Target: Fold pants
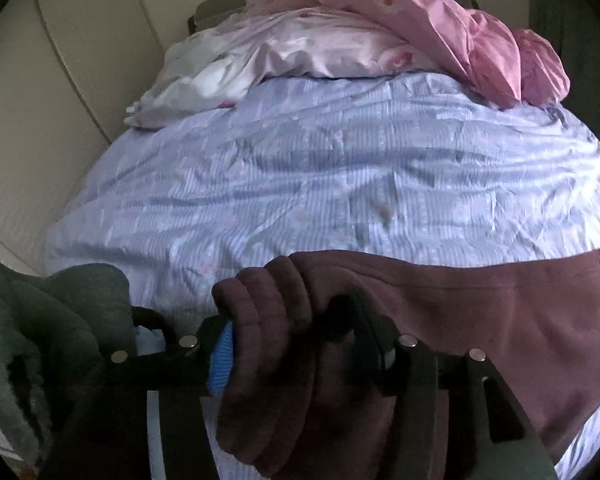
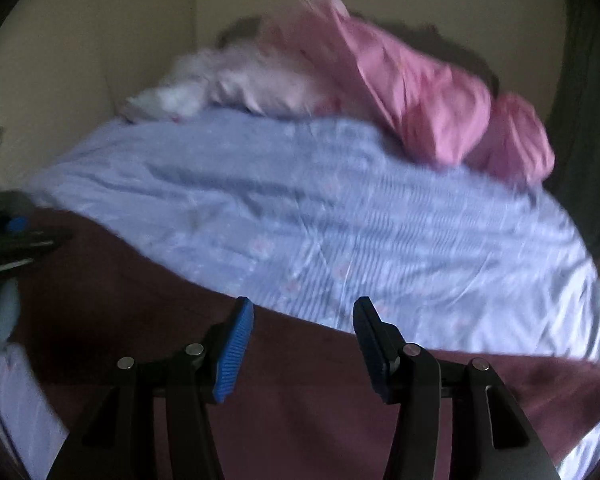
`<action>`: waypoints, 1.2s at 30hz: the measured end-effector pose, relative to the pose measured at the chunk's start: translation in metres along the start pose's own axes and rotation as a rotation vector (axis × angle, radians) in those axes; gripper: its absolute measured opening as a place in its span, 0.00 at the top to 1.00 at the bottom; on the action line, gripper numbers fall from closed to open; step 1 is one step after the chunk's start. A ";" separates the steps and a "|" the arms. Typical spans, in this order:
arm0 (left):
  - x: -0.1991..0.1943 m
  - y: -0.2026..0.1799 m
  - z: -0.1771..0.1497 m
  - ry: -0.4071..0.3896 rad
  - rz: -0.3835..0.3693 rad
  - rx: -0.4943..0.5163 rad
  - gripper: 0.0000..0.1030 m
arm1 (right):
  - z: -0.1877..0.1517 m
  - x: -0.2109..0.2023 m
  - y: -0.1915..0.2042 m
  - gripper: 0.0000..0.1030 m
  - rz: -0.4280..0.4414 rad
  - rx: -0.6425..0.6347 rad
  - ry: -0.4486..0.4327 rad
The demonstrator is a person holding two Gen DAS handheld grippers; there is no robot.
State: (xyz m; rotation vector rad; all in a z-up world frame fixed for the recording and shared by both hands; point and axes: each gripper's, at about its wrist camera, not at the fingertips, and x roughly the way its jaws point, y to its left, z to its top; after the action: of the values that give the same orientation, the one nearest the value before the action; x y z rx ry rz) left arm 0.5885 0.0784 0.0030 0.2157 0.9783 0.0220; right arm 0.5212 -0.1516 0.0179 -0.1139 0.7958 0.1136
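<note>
The maroon pants [image 1: 480, 312] lie across the near part of a bed with a light blue striped cover [image 1: 300, 168]. My left gripper [image 1: 292, 344] is shut on a thick bunched fold of the pants, which fills the gap between its blue-padded fingers [image 1: 220, 360]. In the right wrist view the pants [image 2: 300, 392] spread flat below my right gripper [image 2: 304, 344], which is open and empty just above the cloth. The left gripper [image 2: 16, 240] shows at the far left of that view.
A pink quilt [image 1: 440, 28] and a pale pillow [image 1: 300, 44] are piled at the bed's far end. A dark green garment [image 1: 52, 320] lies at the near left. A beige wall [image 1: 40, 100] runs along the bed's left side.
</note>
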 end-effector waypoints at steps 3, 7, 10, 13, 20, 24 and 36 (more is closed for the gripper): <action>0.016 -0.004 0.005 0.100 0.018 0.054 0.45 | -0.006 -0.039 0.009 0.34 0.009 -0.048 -0.063; 0.018 -0.016 0.006 0.189 0.069 0.207 0.44 | -0.004 -0.048 0.029 0.33 -0.042 -0.121 -0.028; 0.008 -0.008 0.010 0.231 0.119 0.227 0.22 | -0.001 -0.045 0.040 0.33 -0.032 -0.155 0.004; -0.011 0.006 0.018 0.162 0.255 0.261 0.05 | 0.009 -0.041 0.049 0.33 -0.001 -0.143 0.020; -0.077 0.024 -0.013 -0.039 0.058 0.178 0.05 | 0.013 -0.053 0.062 0.33 0.061 -0.107 0.013; -0.119 0.020 -0.065 -0.197 -0.065 0.169 0.05 | -0.014 -0.078 0.067 0.33 0.080 -0.138 -0.029; -0.099 0.040 -0.217 -0.458 -0.008 -0.113 0.10 | -0.159 -0.112 0.084 0.33 0.052 0.016 -0.141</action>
State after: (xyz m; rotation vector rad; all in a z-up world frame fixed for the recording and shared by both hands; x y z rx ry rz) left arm 0.3572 0.1435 -0.0256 0.1051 0.5194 0.0194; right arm 0.3193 -0.0984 -0.0165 -0.0695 0.6592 0.1623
